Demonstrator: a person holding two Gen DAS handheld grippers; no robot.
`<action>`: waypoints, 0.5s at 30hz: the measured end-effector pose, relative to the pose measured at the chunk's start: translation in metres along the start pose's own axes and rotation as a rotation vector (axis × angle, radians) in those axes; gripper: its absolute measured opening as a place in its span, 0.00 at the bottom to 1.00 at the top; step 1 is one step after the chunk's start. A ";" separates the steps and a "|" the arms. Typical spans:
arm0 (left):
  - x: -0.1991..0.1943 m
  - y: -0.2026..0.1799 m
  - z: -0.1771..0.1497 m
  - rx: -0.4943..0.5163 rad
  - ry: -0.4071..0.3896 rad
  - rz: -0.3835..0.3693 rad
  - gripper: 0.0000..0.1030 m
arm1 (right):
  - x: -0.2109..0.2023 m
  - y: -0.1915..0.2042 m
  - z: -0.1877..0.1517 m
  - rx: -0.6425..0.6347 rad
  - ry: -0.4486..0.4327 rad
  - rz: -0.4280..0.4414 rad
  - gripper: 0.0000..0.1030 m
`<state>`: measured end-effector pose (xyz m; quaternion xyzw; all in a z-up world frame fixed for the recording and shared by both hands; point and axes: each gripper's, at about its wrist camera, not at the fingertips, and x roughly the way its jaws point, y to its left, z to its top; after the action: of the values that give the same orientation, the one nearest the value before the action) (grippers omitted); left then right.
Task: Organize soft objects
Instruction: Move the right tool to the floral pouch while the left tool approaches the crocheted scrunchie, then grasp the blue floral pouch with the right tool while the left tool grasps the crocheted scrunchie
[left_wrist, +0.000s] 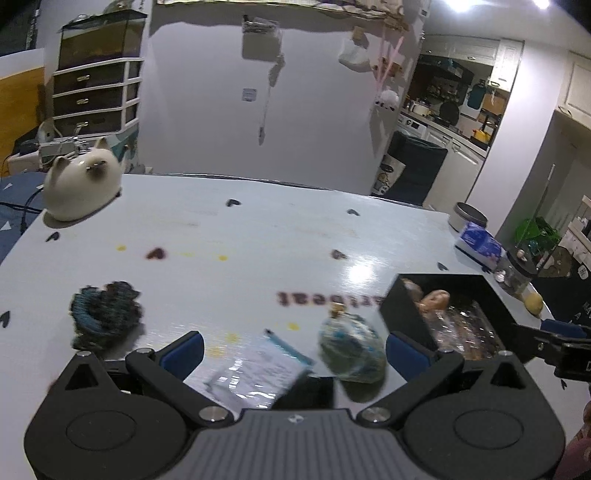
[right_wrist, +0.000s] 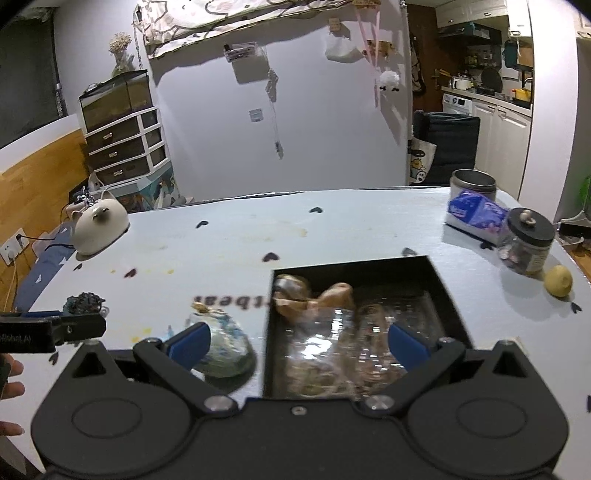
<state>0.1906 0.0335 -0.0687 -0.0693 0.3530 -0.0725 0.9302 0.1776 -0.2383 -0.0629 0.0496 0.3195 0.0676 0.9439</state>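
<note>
Item one: we recorded the black open-topped rectangular box on the pale heart-printed table, already holding a tan stuffed toy and crinkled clear plastic wrapping. Item two: a mottled blue-green soft pouch with a tan knot lay on the table just beside the box's left wall, not yet boxed. Item three: a flat clear plastic packet with white printing lay near it, under our left gripper, whose jaws stood wide and empty. Item four: a dark blue-green knitted bundle sat well apart to the left. Our right gripper hung wide and empty over the box's near-left corner. We judged the sorting partly done, three pieces remaining.
</note>
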 end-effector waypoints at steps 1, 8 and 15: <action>0.000 0.007 0.001 -0.002 -0.002 0.003 1.00 | 0.002 0.007 0.000 0.000 0.000 0.000 1.00; 0.002 0.056 0.009 -0.003 -0.009 0.025 1.00 | 0.015 0.044 0.001 0.020 0.005 0.022 0.99; 0.012 0.101 0.015 0.006 0.014 0.053 1.00 | 0.032 0.072 0.001 0.061 0.031 0.052 0.90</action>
<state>0.2184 0.1315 -0.0836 -0.0567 0.3608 -0.0494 0.9296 0.1969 -0.1625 -0.0715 0.0859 0.3348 0.0831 0.9347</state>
